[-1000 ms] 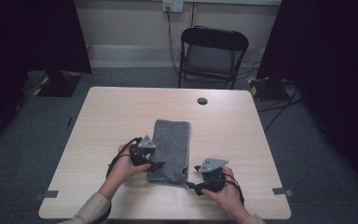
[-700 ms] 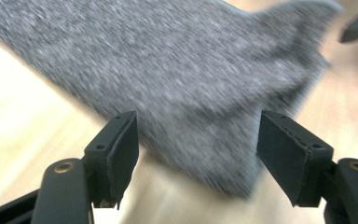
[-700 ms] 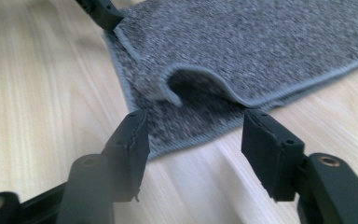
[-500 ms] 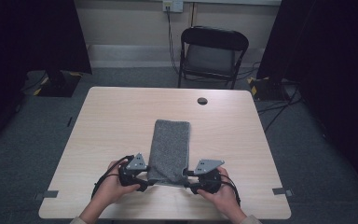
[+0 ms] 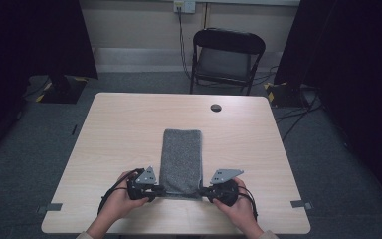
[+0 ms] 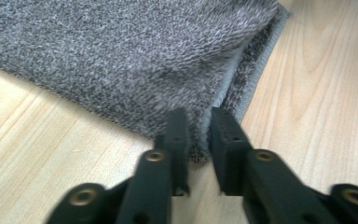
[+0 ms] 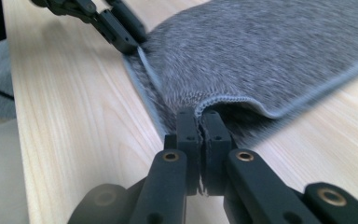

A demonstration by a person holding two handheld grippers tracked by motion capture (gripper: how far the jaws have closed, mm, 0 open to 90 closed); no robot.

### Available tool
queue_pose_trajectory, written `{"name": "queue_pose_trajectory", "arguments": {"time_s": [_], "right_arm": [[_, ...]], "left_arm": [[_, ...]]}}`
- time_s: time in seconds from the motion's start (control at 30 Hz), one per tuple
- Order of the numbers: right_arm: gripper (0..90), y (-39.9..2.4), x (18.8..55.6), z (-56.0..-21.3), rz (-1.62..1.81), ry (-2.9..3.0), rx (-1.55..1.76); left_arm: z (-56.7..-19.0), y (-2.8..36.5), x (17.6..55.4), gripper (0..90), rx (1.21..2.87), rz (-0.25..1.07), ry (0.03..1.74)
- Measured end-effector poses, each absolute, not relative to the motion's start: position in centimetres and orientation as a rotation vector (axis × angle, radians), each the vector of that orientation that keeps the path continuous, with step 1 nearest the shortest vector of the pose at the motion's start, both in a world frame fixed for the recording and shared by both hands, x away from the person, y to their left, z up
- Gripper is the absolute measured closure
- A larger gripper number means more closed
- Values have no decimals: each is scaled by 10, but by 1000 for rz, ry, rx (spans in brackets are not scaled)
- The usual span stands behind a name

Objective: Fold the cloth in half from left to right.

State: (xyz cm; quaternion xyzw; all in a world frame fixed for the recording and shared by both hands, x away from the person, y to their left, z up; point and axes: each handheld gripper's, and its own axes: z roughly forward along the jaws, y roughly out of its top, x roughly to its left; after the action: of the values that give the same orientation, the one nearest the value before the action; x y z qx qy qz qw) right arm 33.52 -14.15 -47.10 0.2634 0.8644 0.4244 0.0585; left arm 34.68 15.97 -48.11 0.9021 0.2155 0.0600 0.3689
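on the table (image 5: 119,129), toward 6 o'clock, a grey towel (image 5: 181,157) lay flat as a long narrow strip, its long axis running 12 to 6 and its near short edge close to the front edge of the table. it looked already folded lengthwise: in the left gripper view the layers stacked at the corner, with a hemmed edge peeking out underneath.

left gripper (image 5: 155,191) sat at the towel's near corner on the 7 o'clock side; right gripper (image 5: 205,191) at the near corner on the 5 o'clock side. both sets of jaws had just been closing, each with cloth between them. in the left gripper view (image 6: 198,135) the jaws were pinched on the corner of the towel (image 6: 121,51), a thin wedge of pile between the pads. in the right gripper view (image 7: 199,128) the jaws were clamped on the hemmed corner of the towel (image 7: 270,56), which was lifted slightly off the wood into a small curl. the left gripper (image 7: 121,35) also showed farther off in that view at about 11 o'clock, holding the other corner.

judgement on progress: grasp step looked done, both near corners secured. the rest of the towel was flat on the table, far edge untouched at 12 o'clock. what's left, as i read it: lift the near edge, carry it toward 12 o'clock over the far edge to halve the strip, lay it down aligned, let go. so roughly midway through a fold, with the crosswise fold itself not yet started.

a black chair (image 5: 227,57) stood beyond the table at 12 o'clock, and a small dark cap (image 5: 216,107) sat in the tabletop near the far edge, well apart from the towel.
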Motion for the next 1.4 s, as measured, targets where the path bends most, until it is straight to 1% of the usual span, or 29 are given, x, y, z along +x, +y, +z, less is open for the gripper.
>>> {"name": "queue_pose_trajectory", "arguments": {"time_s": [0.07,0.1,0.23,0.27,0.3,0.33,0.37,0.43,0.47,0.5,0.53,0.57,0.6,0.7,0.77,0.83,0.87,0.93,1.0,1.03,1.07,1.1,1.17,1.2,1.27,1.3,1.33,1.37,1.4], "right_arm": [[895,-148,334,-470,1308,2619,836],[896,-152,333,-469,1316,2613,854],[887,-160,330,-471,1356,2632,884],[860,-160,329,-472,1358,2635,888],[788,-160,328,-474,1377,2646,901],[788,-160,327,-475,1383,2650,906],[779,-160,326,-476,1376,2657,897],[669,-161,324,-476,1383,2656,897],[661,-163,324,-476,1362,2642,896],[656,-164,325,-476,1337,2641,887],[627,-165,326,-476,1306,2636,882],[605,-166,327,-477,1291,2624,883],[616,-166,328,-478,1296,2618,880],[606,-163,331,-481,1268,2611,864],[605,-158,332,-483,1228,2611,838],[588,-152,333,-485,1205,2619,803],[569,-148,333,-487,1193,2624,784],[546,-144,333,-490,1182,2629,769],[509,-140,332,-493,1166,2629,750],[511,-139,332,-493,1168,2625,738],[521,-139,331,-493,1168,2623,735],[554,-139,331,-491,1177,2622,732],[571,-141,329,-486,1221,2627,716],[595,-141,327,-482,1237,2625,712],[688,-142,323,-477,1253,2643,706],[751,-142,322,-477,1249,2650,707],[778,-143,321,-477,1245,2672,701],[770,-143,320,-478,1235,2695,709],[737,-144,318,-480,1218,2704,734]], "left_arm": [[-479,162,347,873,2294,128,561],[-478,163,347,876,2287,119,553],[-475,162,343,875,2272,109,545],[-475,162,342,860,2268,120,549],[-475,163,341,826,2275,114,540],[-473,163,339,817,2278,112,540],[-471,164,336,777,2267,107,550],[-467,167,333,703,2242,137,548],[-466,167,332,616,2225,145,548],[-464,166,331,573,2210,117,547],[-464,164,330,576,2205,107,534],[-465,159,329,559,2202,117,512],[-467,155,329,546,2224,119,491],[-476,148,331,567,2251,127,453],[-480,147,334,611,2274,144,446],[-484,147,336,641,2281,126,449],[-485,147,336,702,2297,125,446],[-488,146,337,738,2298,112,454],[-487,147,338,838,2307,118,468],[-486,147,338,877,2294,105,483],[-485,148,339,883,2276,83,491],[-483,149,339,885,2265,74,495],[-476,154,336,886,2254,81,492],[-474,155,336,886,2240,81,493],[-469,160,334,887,2227,85,489],[-468,162,333,887,2220,85,495],[-468,164,332,886,2212,69,500],[-469,166,331,886,2224,74,502],[-470,166,330,885,2235,72,497]]}}
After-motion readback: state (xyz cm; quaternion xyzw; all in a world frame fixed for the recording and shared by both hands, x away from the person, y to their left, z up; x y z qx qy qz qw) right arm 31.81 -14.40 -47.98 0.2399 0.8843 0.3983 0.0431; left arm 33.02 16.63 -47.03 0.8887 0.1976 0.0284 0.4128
